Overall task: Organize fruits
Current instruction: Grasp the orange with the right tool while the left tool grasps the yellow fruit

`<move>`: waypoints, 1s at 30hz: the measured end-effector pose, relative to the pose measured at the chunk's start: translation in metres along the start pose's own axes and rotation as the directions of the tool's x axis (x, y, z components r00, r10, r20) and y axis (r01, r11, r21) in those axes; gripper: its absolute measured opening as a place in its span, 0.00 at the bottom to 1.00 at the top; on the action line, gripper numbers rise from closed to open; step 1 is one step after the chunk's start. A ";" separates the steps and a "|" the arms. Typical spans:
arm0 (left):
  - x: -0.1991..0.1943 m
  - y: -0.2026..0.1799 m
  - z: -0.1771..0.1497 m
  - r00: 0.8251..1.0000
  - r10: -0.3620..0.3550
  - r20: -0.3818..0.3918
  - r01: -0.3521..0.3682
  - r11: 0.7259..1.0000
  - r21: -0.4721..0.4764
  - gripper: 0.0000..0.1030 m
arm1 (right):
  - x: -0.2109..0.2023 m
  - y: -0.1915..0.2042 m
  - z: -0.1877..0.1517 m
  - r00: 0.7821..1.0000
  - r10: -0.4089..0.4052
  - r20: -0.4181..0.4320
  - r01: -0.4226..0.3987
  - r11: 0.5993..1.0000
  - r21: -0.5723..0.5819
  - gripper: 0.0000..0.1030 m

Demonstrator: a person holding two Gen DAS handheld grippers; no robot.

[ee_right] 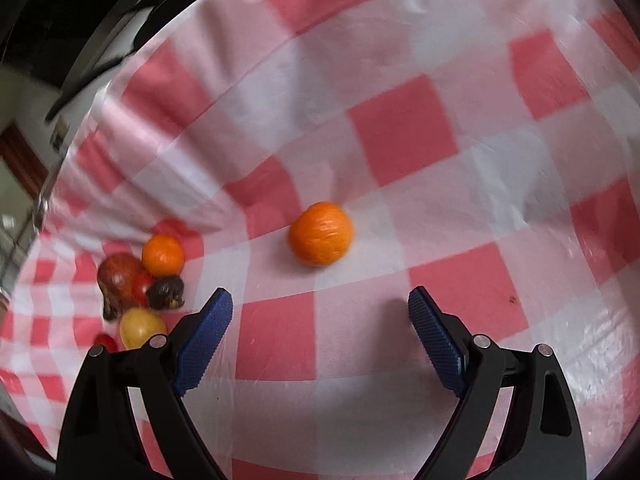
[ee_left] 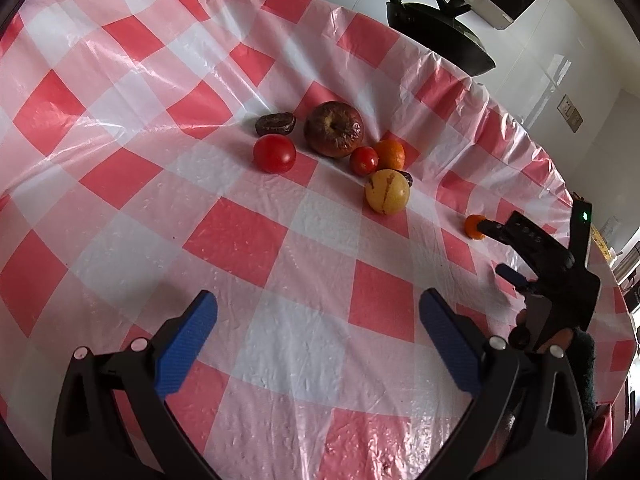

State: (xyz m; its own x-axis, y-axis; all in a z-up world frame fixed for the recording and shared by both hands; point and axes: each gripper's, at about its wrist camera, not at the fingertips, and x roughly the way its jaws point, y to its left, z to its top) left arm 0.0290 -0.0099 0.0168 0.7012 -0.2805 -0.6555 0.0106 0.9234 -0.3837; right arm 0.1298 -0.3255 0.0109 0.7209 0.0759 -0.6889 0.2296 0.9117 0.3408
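Note:
A cluster of fruit lies on the red-and-white checked tablecloth (ee_left: 240,240): a wrinkled brown apple (ee_left: 334,129), a large tomato (ee_left: 274,153), a small tomato (ee_left: 363,160), an orange (ee_left: 390,154), a yellow fruit (ee_left: 387,191) and a dark date (ee_left: 275,124). A lone small orange (ee_left: 473,226) sits apart at the right, just ahead of my right gripper (ee_left: 490,246). In the right wrist view that orange (ee_right: 321,233) lies a little beyond my open right gripper (ee_right: 320,300), untouched. My left gripper (ee_left: 318,304) is open and holds nothing, well short of the cluster.
A black pan (ee_left: 436,32) with a long handle stands beyond the table's far edge. The cloth drops off at the right edge (ee_left: 552,168). In the right wrist view the fruit cluster (ee_right: 140,284) lies to the left of my fingers.

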 end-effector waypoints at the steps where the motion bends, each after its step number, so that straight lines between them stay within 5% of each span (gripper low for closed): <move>1: 0.000 0.000 0.000 1.000 -0.002 0.000 0.002 1.000 0.001 0.98 | 0.002 0.006 0.002 1.000 -0.017 0.006 0.017 0.999 -0.031 0.84; 7: 0.000 -0.001 0.000 1.000 -0.004 0.001 0.004 1.000 0.003 0.98 | 0.035 0.028 0.027 0.996 -0.083 -0.020 0.079 0.985 -0.152 0.80; 8: 0.000 -0.001 0.000 1.000 -0.005 0.001 0.005 1.000 0.005 0.98 | 0.039 0.028 0.029 0.996 -0.088 -0.027 0.082 0.983 -0.162 0.74; 10: 0.000 -0.002 0.000 1.000 0.000 0.003 0.000 1.000 0.009 0.98 | 0.046 0.031 0.030 0.987 -0.154 -0.049 0.140 0.967 -0.213 0.41; 11: 0.000 -0.002 0.000 1.000 0.001 0.004 -0.002 1.000 0.013 0.98 | 0.044 0.032 0.029 0.984 -0.172 -0.039 0.159 0.961 -0.225 0.38; 23: 0.000 -0.011 -0.002 1.000 0.001 -0.004 -0.001 0.998 0.064 0.98 | -0.023 -0.006 -0.016 0.995 0.055 0.079 -0.058 0.998 0.040 0.38; 30: 0.026 -0.050 0.011 0.998 0.061 -0.017 -0.058 0.986 0.154 0.98 | -0.031 -0.012 -0.012 0.988 0.069 0.140 -0.083 0.992 0.098 0.38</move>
State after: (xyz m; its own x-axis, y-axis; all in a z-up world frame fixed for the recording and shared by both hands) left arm 0.0547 -0.0600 0.0262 0.6884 -0.2281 -0.6886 0.0796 0.9673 -0.2409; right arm 0.0964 -0.3341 0.0201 0.8196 0.0810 -0.5672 0.2321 0.8582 0.4579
